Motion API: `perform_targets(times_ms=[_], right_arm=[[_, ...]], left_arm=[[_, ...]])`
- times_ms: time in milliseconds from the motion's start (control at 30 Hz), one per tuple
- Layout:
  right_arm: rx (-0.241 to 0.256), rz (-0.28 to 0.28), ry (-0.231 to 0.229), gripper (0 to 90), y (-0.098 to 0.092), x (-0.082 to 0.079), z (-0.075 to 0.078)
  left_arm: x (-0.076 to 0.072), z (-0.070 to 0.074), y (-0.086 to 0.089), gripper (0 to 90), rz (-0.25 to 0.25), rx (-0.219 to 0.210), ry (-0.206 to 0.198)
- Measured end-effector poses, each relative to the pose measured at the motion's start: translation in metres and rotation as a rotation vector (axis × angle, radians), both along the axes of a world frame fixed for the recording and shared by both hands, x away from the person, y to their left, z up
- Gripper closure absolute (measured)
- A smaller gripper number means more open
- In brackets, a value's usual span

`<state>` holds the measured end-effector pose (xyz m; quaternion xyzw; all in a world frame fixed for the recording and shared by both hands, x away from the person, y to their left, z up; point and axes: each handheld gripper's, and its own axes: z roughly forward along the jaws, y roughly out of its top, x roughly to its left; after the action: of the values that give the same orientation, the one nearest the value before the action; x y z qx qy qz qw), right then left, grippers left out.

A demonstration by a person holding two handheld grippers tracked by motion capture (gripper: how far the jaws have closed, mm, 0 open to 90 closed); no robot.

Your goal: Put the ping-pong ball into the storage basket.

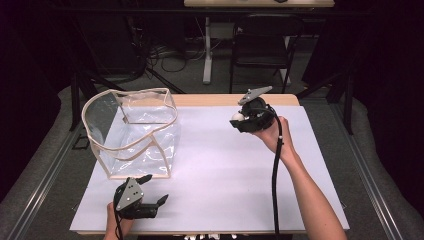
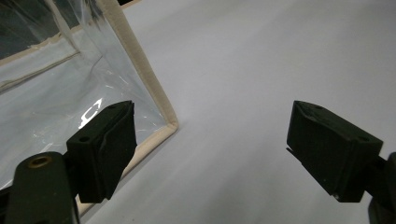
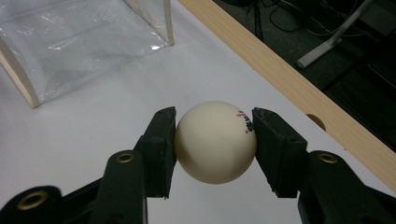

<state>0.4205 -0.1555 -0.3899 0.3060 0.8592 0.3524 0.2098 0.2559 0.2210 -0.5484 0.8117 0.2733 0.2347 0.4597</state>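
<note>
Dim surroundings ring the evenly lit table; glare streaks the clear bag beside the soft-focus left gripper fingers.

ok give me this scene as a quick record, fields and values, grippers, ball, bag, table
right gripper: shut on the ball, held up over the far right part of the table
ball: cream white, small red and black print on one side, clamped between both jaws
left gripper: open, holding nothing, low at the near edge of the table by the bag's near corner
bag: clear plastic, cream trim, standing open at the top on the left of the table
table: white sheet over a wooden top
</note>
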Motion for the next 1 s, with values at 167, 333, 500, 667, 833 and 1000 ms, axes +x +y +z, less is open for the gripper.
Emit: perform_targets(times_ms=[167, 333, 500, 667, 833, 1000], right_arm=[[-0.002, 0.005, -0.004, 51.4, 0.002, 0.001, 0.003], [-0.005, 0.007, -0.010, 51.4, 0.004, 0.003, 0.006], [-0.007, 0.012, -0.014, 51.4, 0.007, 0.003, 0.008], [-0.009, 0.016, -0.016, 51.4, 0.010, 0.005, 0.010], [-0.009, 0.021, -0.024, 51.4, 0.014, 0.005, 0.015], [-0.010, 0.028, -0.028, 51.4, 0.018, 0.006, 0.018]], left_arm=[[0.000, 0.000, 0.000, 16.2, 0.001, -0.001, 0.001], [0.000, 0.000, 0.000, 16.2, 0.000, 0.000, 0.000], [0.000, 0.000, 0.000, 16.2, 0.001, -0.001, 0.001], [0.000, 0.000, 0.000, 16.2, -0.001, 0.001, 0.000], [0.000, 0.000, 0.000, 16.2, -0.001, 0.002, 0.003], [0.000, 0.000, 0.000, 16.2, -0.003, 0.002, 0.002]])
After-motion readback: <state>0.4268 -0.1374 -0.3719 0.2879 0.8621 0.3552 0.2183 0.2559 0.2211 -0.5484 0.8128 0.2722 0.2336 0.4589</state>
